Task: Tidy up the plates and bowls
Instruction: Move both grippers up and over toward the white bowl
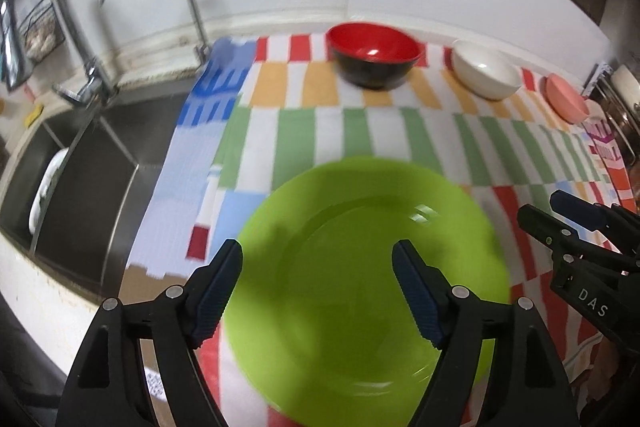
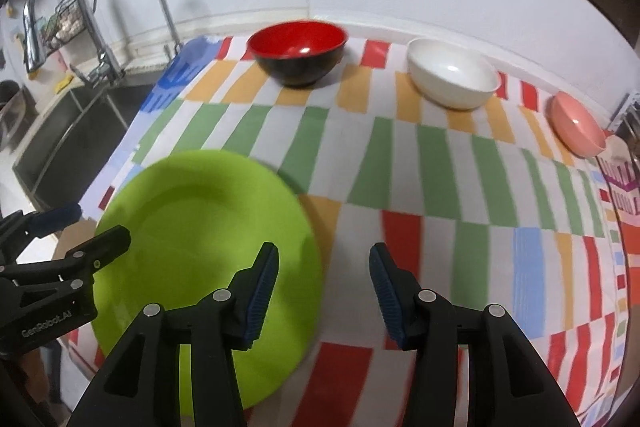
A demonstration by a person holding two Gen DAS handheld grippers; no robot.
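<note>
Left gripper [image 1: 318,281] wide open above green plate [image 1: 360,227], right gripper [image 2: 324,277] part-open, empty

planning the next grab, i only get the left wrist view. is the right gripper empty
Observer: Yes, the right gripper is open, nothing between its fingers.
Operator: over the plate?
Observer: One finger overlaps the green plate's right edge; the other is over the cloth.
Operator: pink bowl upright? it's edge-on here
Observer: Yes, the pink bowl sits upright and looks empty, far right beyond the white bowl.
</note>
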